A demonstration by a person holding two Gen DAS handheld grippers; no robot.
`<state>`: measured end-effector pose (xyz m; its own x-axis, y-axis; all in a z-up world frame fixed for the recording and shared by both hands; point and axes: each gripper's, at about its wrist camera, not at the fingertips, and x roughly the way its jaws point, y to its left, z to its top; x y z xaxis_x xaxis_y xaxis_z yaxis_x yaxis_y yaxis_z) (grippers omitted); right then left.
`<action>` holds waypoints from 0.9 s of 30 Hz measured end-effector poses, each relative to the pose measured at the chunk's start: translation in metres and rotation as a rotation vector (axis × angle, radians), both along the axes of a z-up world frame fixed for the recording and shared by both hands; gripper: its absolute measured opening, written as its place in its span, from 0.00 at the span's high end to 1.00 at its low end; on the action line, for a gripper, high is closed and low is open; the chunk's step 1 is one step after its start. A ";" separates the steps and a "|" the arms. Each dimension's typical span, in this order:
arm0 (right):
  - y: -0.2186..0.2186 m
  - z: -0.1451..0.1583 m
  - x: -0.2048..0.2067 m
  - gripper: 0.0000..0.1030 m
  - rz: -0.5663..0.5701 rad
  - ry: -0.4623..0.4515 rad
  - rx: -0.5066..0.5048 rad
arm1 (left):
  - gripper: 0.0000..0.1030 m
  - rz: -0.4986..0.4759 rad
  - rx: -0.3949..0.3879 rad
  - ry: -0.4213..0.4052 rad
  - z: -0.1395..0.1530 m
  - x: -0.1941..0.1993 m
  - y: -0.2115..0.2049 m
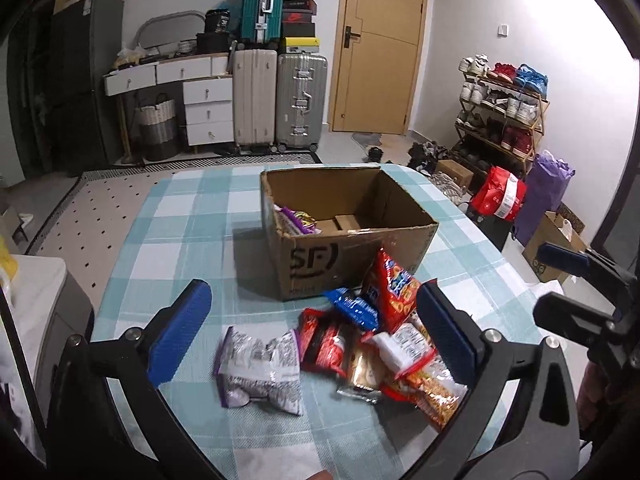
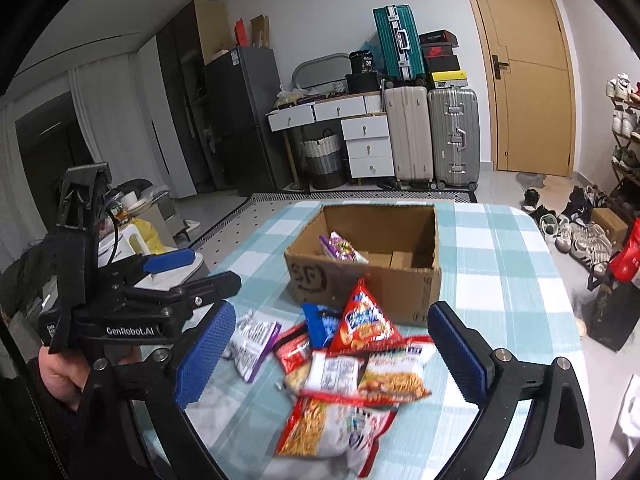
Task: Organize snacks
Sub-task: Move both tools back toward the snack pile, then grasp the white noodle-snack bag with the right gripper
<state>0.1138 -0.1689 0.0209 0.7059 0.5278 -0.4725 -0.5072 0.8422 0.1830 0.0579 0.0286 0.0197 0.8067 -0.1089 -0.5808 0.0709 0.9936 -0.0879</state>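
An open cardboard box (image 1: 352, 256) (image 2: 404, 292) stands on the checked table, with a purple snack packet (image 1: 298, 218) (image 2: 340, 247) inside at its left. In front of it lies a pile of snack packets: a silver-purple one (image 1: 260, 372) (image 2: 254, 340), a blue one (image 1: 354, 306) (image 2: 320, 324), a red chip bag (image 1: 394, 290) (image 2: 366, 320) leaning on the box, and red noodle packets (image 1: 424, 388) (image 2: 332, 428). My left gripper (image 1: 316, 340) is open above the pile, empty. My right gripper (image 2: 332, 356) is open above the pile, empty.
The table has a blue-and-white checked cloth (image 1: 192, 220) (image 2: 500, 280). Beyond it stand suitcases (image 1: 280, 100), a white drawer unit (image 1: 208, 108), a wooden door (image 1: 380, 44) and a shoe rack (image 1: 504, 112). Bags and boxes (image 1: 548, 200) sit on the floor at the right.
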 end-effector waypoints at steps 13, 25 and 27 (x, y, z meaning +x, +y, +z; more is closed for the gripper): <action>-0.001 -0.038 -0.028 0.04 0.015 0.058 -0.011 | 0.01 0.071 -0.050 0.023 -0.031 -0.026 0.021; 0.002 -0.080 -0.020 0.04 0.017 0.150 -0.013 | 0.01 0.081 -0.053 0.089 -0.077 -0.029 0.021; 0.002 -0.088 -0.018 0.04 0.017 0.167 -0.015 | 0.01 0.083 -0.063 0.096 -0.084 -0.028 0.022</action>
